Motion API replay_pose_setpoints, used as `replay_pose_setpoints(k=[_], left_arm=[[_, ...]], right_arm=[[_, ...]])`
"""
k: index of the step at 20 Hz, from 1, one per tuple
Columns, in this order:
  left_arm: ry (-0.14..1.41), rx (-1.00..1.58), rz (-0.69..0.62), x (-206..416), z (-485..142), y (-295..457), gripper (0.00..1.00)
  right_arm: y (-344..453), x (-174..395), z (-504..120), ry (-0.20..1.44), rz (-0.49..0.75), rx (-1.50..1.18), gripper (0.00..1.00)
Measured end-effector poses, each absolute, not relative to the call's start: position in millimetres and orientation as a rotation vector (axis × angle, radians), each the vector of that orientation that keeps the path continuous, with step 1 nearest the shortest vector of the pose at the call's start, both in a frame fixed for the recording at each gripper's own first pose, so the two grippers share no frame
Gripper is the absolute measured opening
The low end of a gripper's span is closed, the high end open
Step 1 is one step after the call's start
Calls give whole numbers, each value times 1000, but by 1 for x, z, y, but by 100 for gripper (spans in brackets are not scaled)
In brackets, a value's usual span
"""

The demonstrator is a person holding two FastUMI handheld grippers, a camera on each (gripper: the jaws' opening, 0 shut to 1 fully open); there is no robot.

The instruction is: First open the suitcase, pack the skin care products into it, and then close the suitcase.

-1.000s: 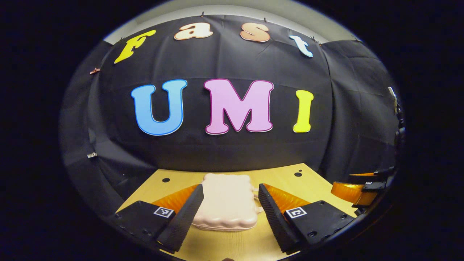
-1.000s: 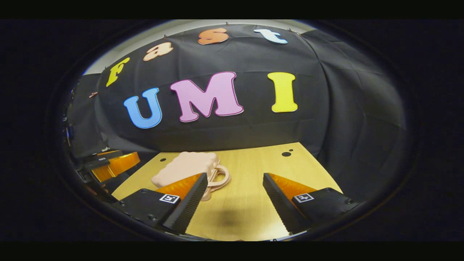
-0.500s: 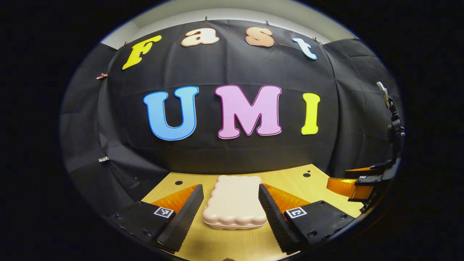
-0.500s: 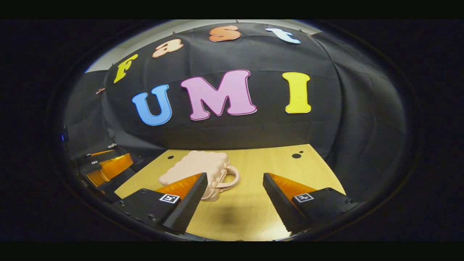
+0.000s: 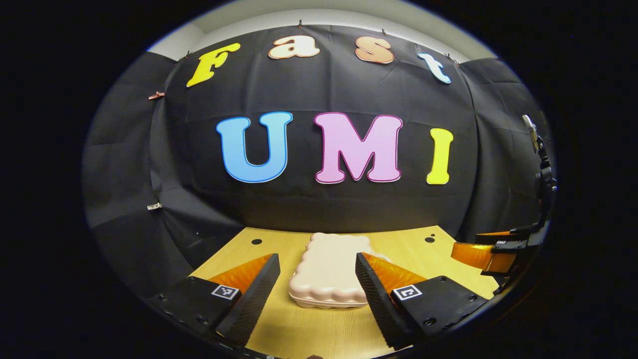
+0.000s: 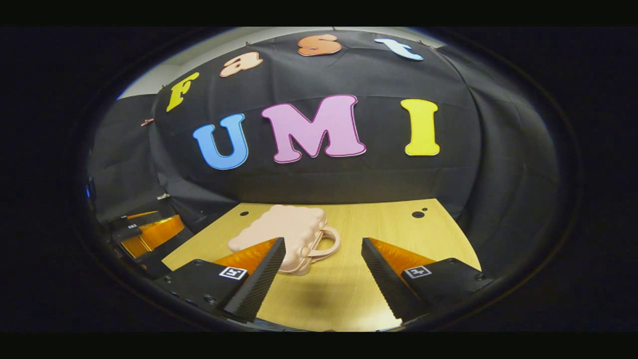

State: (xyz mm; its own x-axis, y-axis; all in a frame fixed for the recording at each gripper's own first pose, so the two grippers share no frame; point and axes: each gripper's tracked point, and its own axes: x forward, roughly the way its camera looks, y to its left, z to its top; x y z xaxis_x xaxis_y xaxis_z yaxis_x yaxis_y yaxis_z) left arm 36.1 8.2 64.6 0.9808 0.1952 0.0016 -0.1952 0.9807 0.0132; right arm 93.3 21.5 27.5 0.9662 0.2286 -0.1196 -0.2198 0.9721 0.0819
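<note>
Nearest in my left gripper view: left gripper (image 5: 317, 286) with fingers spread wide, nothing held, hanging just above the table (image 5: 319, 334). The suitcase (image 5: 329, 271) sits flat on the wood straight ahead, roughly between the two fingers but beyond their tips, not touched as far as I can tell. Right gripper view: right gripper (image 6: 323, 279) equally wide open and empty, its left finger overlapping the near corner of the case in the picture (I can't tell whether that's contact; it looks like plain overlap). The handle (image 6: 326, 243) loops out from the case's right side, facing the open table. Lid is down, seam closed all round the near edge, so I judge we're at step one: opening not yet begun. I see no skin care products on the visible wood, so packing items must be located later. Farther out, the other gripper shows at the edge of each view, near the right rim in the left one and near the left rim in the right one. Behind everything, the black cloth wall (image 6: 319, 75). Next move, my call: one gripper steadies the lower shell while the other finds the lid edge or latch on the handle side and lifts. The case looks light and smooth, so it may slide if only one side pushes.
</note>
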Motion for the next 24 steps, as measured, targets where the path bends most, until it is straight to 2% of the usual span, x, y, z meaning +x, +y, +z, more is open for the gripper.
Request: replay_pose_setpoints(k=[24], left_arm=[[8, -14, 188, 39, 56, 16, 96]], right_arm=[[25, 94, 19, 138, 205, 70, 98]])
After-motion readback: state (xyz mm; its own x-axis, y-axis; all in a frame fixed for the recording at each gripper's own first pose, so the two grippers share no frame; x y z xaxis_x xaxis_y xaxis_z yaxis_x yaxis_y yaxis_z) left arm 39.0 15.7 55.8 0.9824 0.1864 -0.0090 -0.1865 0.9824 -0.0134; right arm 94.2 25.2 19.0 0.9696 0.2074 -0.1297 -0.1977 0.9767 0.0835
